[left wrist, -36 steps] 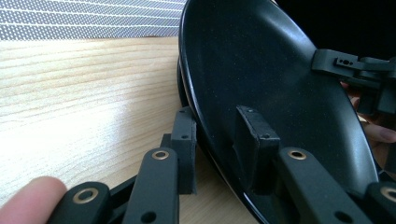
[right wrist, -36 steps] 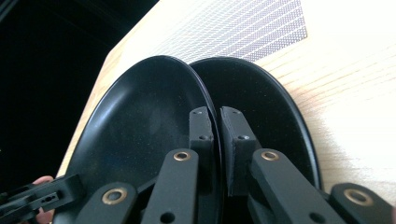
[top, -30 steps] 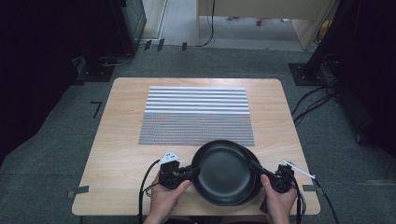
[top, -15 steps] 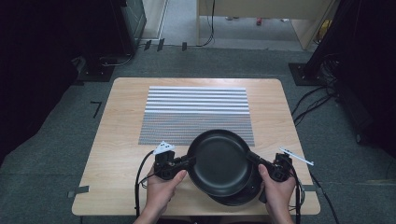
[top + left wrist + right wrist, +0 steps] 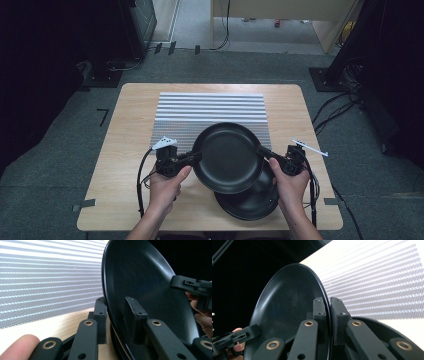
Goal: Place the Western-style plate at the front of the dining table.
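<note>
Two black plates in play. Top plate (image 5: 228, 157) is held up off the surface (image 5: 125, 150), clear of the second plate (image 5: 252, 200), which lies flat on the wood near the front edge, between the person's forearms, partly hidden under the raised one. Raised plate sits over the front edge of the striped mat (image 5: 210, 112), tilted a bit in the high view.

Left claw (image 5: 192, 157) grips the plate's left rim; right claw (image 5: 263, 152) grips the right rim, opposite side.

Left claw view: jaws pinched tight on the rim (image 5: 107, 302), one finger behind the plate, the other pad (image 5: 133, 312) pressed on the inner face. The far claw (image 5: 192, 286) shows at the other edge w/ a bit of hand.

Right claw view: same story, jaws closed on the rim (image 5: 327, 305), pads either side, barely a gap. Lower plate (image 5: 387, 332) shows beneath at right, resting on the wood.

Both plates empty, nothing in or on them; inner faces shiny, w/ fine speckle.

Each hand (image 5: 167, 187) wraps its claw body; cables trail back toward the front edge of the surface.
</note>
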`<state>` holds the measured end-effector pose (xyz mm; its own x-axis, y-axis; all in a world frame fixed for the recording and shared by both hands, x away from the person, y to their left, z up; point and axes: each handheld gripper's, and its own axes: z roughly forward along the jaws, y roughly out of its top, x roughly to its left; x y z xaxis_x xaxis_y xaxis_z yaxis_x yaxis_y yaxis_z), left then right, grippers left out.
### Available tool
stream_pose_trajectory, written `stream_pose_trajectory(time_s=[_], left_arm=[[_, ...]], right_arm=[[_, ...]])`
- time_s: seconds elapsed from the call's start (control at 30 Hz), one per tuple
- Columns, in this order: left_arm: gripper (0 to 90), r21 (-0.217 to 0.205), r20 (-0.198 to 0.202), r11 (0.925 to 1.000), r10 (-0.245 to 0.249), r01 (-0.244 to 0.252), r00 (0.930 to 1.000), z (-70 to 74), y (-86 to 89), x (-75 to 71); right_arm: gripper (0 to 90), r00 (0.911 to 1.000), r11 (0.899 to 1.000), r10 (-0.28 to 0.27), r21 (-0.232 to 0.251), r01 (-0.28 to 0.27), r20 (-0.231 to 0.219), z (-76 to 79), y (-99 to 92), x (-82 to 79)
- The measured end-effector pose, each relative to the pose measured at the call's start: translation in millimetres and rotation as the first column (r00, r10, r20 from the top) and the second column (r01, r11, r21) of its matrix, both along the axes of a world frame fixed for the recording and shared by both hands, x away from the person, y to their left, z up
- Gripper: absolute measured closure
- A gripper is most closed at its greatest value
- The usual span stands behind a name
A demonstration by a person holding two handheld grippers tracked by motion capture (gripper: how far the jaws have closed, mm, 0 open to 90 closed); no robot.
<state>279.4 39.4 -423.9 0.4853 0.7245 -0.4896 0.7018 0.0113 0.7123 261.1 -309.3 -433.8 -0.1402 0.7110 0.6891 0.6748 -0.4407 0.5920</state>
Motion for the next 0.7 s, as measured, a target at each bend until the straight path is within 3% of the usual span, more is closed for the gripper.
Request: stream_pose_trajectory(time_s=[0.3,0.7], left_arm=[[72.7,-0.016,-0.002,0.9993,0.034,-0.034,0.9994,8.8,13.9,21.5],[72.5,0.018,-0.01,0.9981,0.06,-0.06,0.9982,25.1,22.5,64.6]], right_arm=[[83.7,0.9996,0.999,0.026,-0.026,-0.026,0.008,15.7,14.0,26.3],[83.6,0.9993,0.999,0.039,-0.031,-0.039,0.0,26.4,26.0,72.3]])
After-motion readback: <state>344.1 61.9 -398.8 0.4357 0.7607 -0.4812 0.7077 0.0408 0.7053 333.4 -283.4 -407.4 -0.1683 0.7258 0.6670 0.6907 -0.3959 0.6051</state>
